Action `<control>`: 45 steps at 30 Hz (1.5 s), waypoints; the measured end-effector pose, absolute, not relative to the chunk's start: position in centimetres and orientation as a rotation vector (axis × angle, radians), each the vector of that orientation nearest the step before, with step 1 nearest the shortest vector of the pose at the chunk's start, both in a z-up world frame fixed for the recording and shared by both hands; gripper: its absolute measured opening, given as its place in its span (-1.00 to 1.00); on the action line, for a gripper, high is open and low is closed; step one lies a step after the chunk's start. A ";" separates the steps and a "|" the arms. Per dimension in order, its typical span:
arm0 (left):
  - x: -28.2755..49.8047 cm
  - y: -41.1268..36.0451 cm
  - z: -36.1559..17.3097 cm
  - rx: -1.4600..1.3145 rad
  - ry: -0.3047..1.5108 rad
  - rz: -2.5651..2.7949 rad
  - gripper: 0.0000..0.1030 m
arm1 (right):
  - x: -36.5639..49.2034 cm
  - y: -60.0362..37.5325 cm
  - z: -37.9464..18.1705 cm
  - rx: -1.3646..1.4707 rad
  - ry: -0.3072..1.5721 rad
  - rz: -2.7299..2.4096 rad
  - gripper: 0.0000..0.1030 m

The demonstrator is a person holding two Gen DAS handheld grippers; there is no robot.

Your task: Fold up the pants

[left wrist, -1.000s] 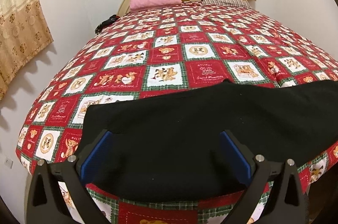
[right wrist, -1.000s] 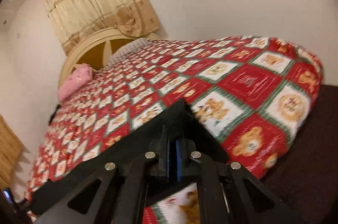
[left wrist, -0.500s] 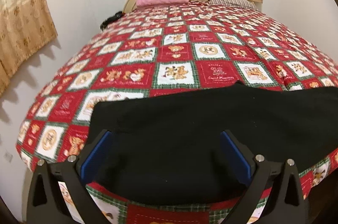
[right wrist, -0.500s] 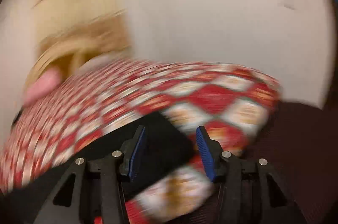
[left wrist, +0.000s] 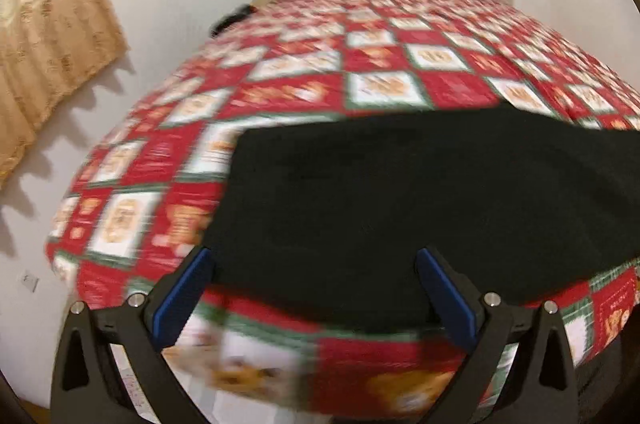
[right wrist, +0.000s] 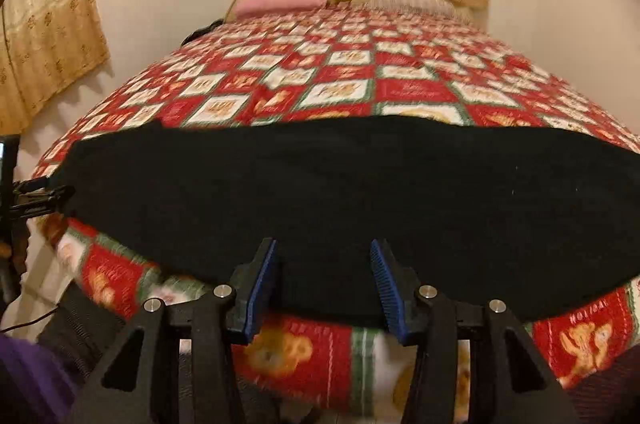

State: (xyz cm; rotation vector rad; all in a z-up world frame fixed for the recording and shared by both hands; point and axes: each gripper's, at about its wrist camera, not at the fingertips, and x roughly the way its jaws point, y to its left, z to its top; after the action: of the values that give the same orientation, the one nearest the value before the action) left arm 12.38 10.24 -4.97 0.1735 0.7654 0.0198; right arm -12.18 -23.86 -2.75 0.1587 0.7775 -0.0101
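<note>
Black pants lie flat across the bed's foot.
We note left tongs and right tongs both spread, empty, at the pants' near edge.

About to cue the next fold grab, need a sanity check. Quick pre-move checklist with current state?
1. Left gripper open: ok.
2. Right gripper open: ok, nothing between its pads.
3. Black pants lying flat on the quilt: ok, no big bunching seen.
4. Near edge of pants within both grippers' line: ok, just ahead of the fingertips.
5. Layers and fold line identifiable: cannot tell, fabric is uniformly dark.
6. Views sharp enough to aim: not ok, left wrist view is motion-blurred.
</note>
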 end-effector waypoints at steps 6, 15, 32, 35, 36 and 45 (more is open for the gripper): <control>12.6 17.0 -2.8 0.063 0.734 0.210 1.00 | -10.3 -20.8 0.4 0.234 0.645 0.158 -0.03; 11.8 16.8 -3.4 0.010 0.733 0.185 1.00 | -2.5 -12.1 -2.0 0.202 0.747 0.318 -0.03; 14.8 7.0 -2.2 0.091 0.733 -0.038 1.00 | -19.3 -48.0 4.1 0.425 0.414 -0.749 0.22; 14.8 6.9 -2.1 0.082 0.741 -0.029 1.00 | -20.4 -52.3 0.6 0.573 0.515 -0.750 0.22; 14.7 6.9 -2.0 0.076 0.743 -0.028 1.00 | -20.9 -52.4 -0.2 0.600 0.500 -0.726 0.22; 14.3 5.4 -1.6 0.079 0.741 -0.060 1.00 | -20.2 -49.0 -0.3 0.398 0.586 -0.723 0.06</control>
State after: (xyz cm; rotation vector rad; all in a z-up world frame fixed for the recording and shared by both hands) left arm 14.34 5.42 -1.63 0.0792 0.7414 -0.0598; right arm -20.16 -49.03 -0.33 0.3981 0.5864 -0.7228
